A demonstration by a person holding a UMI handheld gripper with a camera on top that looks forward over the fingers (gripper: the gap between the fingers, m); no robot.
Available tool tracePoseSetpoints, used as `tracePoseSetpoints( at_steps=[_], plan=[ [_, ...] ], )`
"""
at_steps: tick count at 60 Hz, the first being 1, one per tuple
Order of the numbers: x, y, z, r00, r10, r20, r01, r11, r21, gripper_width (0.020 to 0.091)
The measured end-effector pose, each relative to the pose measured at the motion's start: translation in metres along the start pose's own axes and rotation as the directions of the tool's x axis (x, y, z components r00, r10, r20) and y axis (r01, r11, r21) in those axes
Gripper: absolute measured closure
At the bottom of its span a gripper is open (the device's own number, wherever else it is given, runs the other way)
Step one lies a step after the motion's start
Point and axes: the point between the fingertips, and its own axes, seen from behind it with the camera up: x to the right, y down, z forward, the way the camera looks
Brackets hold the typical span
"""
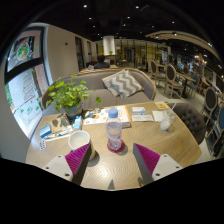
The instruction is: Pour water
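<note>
A clear plastic water bottle (114, 131) with a blue cap and a pale label stands upright on a dark red coaster on the wooden surface (170, 140), just ahead of the gripper's fingers. A white cup (79, 141) sits near it, to its left.

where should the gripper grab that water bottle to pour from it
Take the water bottle around its mid body, coming straight ahead from the gripper. It stands upright on the table, just beyond the open fingers and centred between them, so its round sides face both pads.
</note>
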Motion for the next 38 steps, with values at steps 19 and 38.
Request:
tracePoseSetpoints(
  at_steps=[19, 38],
  plan=[
    [-0.012, 0.033, -0.107, 0.996, -0.019, -0.087, 0.017, 1.000, -0.021, 0.0249],
    [0.003, 0.037, -0.128, 0.992, -0.050, -0.115, 0.049, 0.999, -0.005, 0.0249]
  ],
)
